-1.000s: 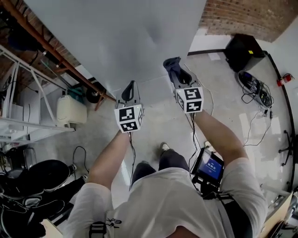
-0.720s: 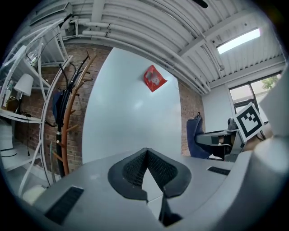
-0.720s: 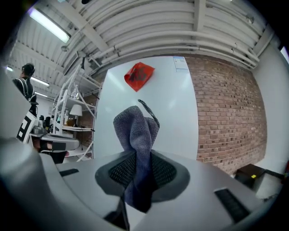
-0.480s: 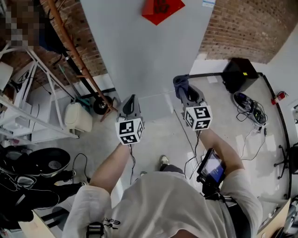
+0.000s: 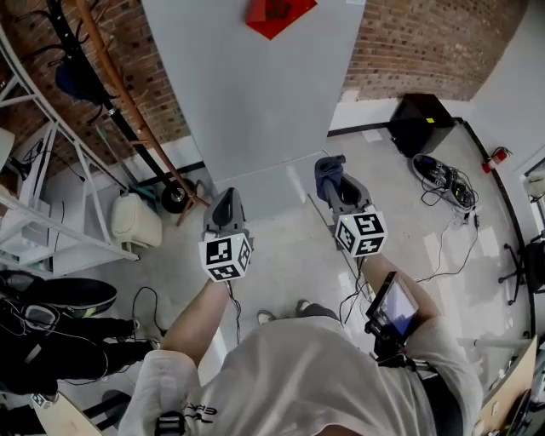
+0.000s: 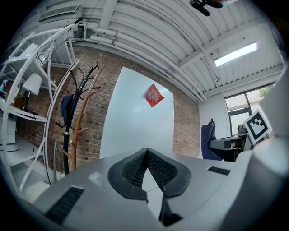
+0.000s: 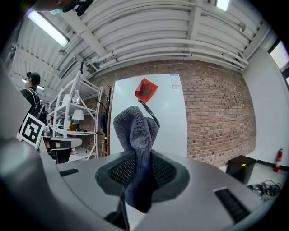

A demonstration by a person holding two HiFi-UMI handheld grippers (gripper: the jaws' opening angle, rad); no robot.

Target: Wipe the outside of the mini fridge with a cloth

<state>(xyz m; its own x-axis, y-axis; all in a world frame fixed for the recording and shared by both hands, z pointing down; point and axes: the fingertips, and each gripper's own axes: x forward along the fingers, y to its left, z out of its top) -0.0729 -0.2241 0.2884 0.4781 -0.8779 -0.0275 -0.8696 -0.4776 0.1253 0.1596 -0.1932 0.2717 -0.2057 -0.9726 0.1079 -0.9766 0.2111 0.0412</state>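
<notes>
The fridge [image 5: 255, 94] shows as a tall white flat front against a brick wall, with a red sticker [image 5: 277, 13] near its top. My right gripper [image 5: 334, 180] is shut on a dark blue-grey cloth [image 5: 328, 167], held a little short of the fridge's lower right corner. In the right gripper view the cloth [image 7: 135, 131] stands bunched up out of the jaws, in front of the fridge [image 7: 169, 122]. My left gripper [image 5: 226, 197] is shut and holds nothing, near the fridge's lower left. Its pads [image 6: 156, 168] meet at the tips, the fridge [image 6: 135, 122] ahead.
A wooden coat rack [image 5: 128, 102] and a white shelf frame [image 5: 34, 213] stand left of the fridge, with a white canister [image 5: 136, 221] on the floor. A black box [image 5: 421, 123], cables [image 5: 443, 183] and a fire extinguisher [image 5: 494, 157] lie to the right. A person [image 7: 31, 90] stands far left.
Both grippers have drawn back from the fridge front and sit lower against it. The red sticker has come into view. The cloth stays in the right gripper.
</notes>
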